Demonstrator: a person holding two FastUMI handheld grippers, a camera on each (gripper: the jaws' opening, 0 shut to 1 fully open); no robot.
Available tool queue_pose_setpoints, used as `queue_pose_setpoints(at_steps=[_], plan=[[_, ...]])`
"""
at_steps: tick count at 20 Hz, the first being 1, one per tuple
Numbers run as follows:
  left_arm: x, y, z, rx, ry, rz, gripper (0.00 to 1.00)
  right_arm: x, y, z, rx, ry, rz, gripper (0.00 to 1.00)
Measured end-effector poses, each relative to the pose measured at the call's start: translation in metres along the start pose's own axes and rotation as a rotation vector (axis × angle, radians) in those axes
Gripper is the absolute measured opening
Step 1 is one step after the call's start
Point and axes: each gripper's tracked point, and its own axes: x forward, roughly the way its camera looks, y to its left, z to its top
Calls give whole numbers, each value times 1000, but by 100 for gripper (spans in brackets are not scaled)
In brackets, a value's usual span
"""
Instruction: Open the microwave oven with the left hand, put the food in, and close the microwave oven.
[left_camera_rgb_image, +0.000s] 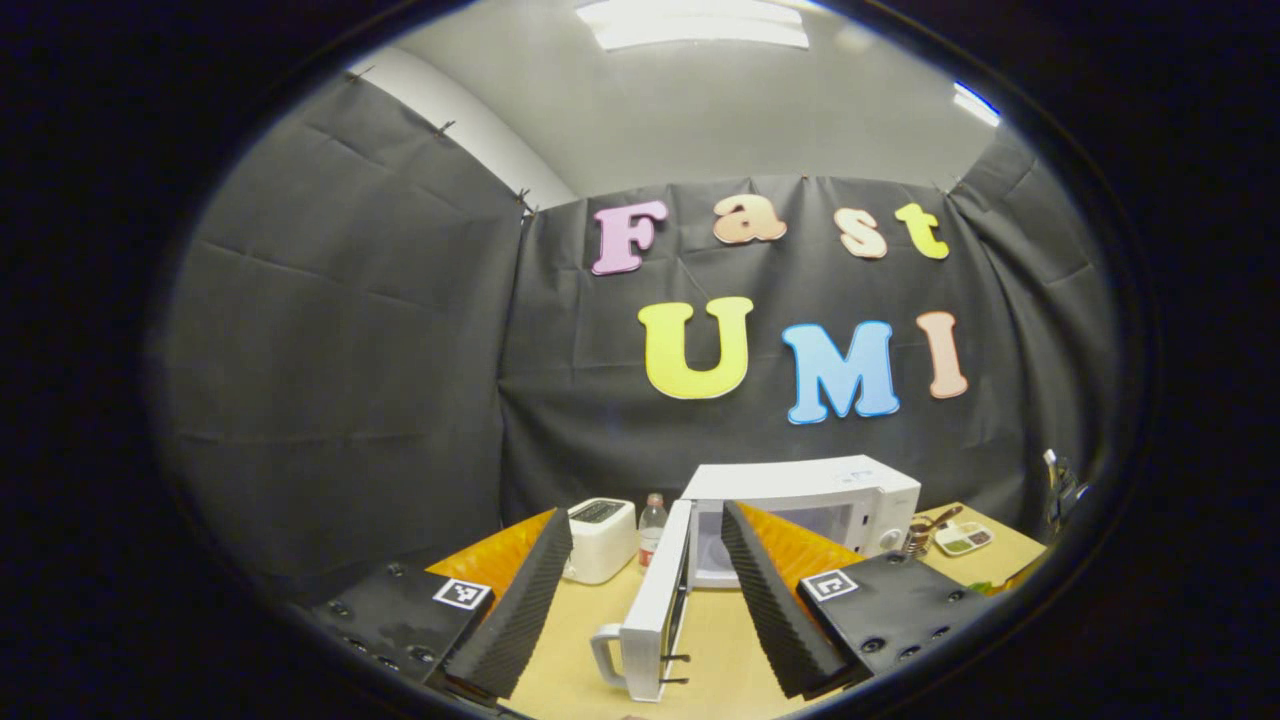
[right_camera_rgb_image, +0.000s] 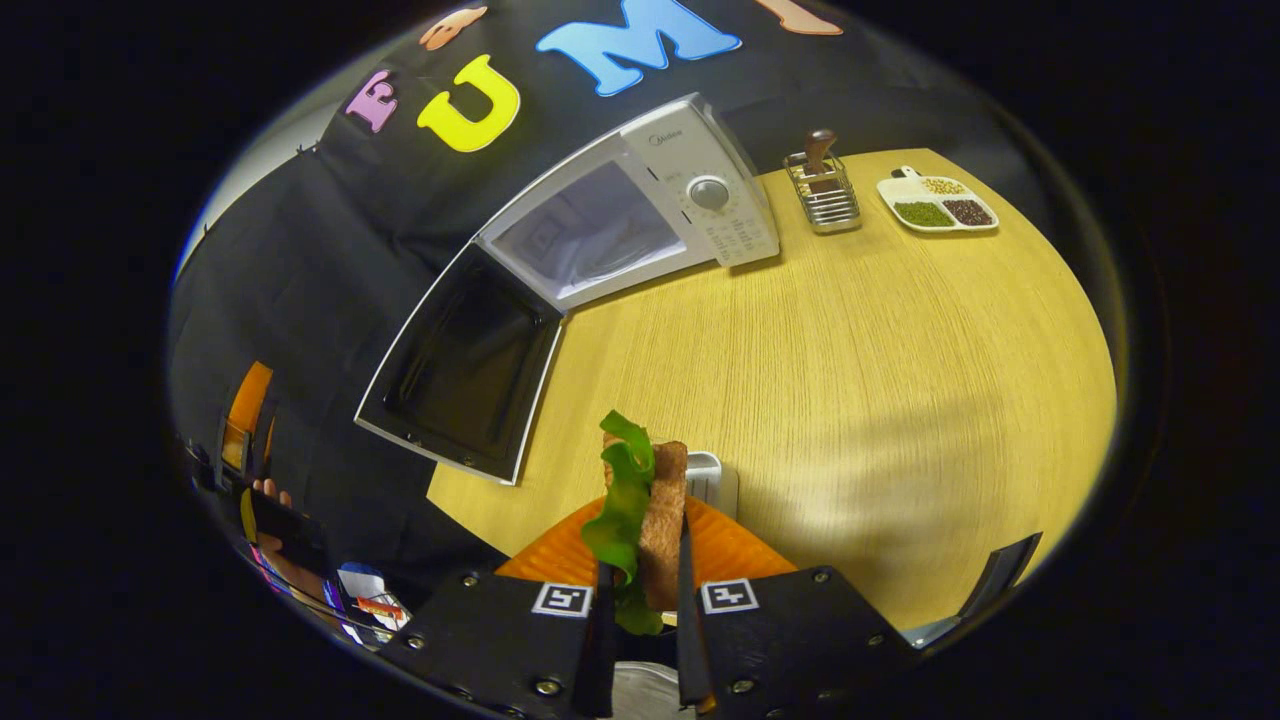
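A: Where does the microwave oven (left_camera_rgb_image: 800, 500) stand?

B: At the back of the wooden table (right_camera_rgb_image: 850, 380), against the black cloth wall. Its door (left_camera_rgb_image: 655, 600) is swung wide open. In the left gripper view the door points toward the camera, edge on, with its handle (left_camera_rgb_image: 605, 650) at the near end. In the right gripper view the dark inner face of the door (right_camera_rgb_image: 460, 365) shows, and the control dial (right_camera_rgb_image: 708, 192) sits on the panel beside the cavity.

A: And the left gripper (left_camera_rgb_image: 645, 590)?

B: Its jaws are spread wide and grasp nothing. The open door shows between the two fingers, farther off.

A: The right gripper (right_camera_rgb_image: 645, 620)?

B: Clenched on the food, a sandwich (right_camera_rgb_image: 650, 510) of brown bread with green lettuce sticking out on the left side. Both fingers press on it, and it stands upright above the table, well apart from the oven.

A: What else is on the table?

B: A white toaster (left_camera_rgb_image: 600, 538) and a small bottle (left_camera_rgb_image: 651, 525) to the left of the oven. On the other side, a wire rack (right_camera_rgb_image: 822, 195) with a brown-handled thing in it, and near that a white divided dish (right_camera_rgb_image: 935, 205) holding grains.
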Motion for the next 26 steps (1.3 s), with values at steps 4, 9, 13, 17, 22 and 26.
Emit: queue_pose_setpoints(at_steps=[4,9,13,17,22,26], plan=[[23,20,7,-15,-24,-14,100,13,30,34,36,-99,25,25],[51,57,11,-3,-35,-17,100,38,64,68,88,-202,50,25],[68,86,5,3,-32,-7,100,60,80,92,115,-253,44,25],[83,113,-5,-8,-13,5,100,82,90,122,161,-350,23,25],[101,143,-14,17,8,12,100,114,99,157,211,-486,12,25],[107,167,-21,24,29,25,97,148,108,172,232,-534,19,27]])
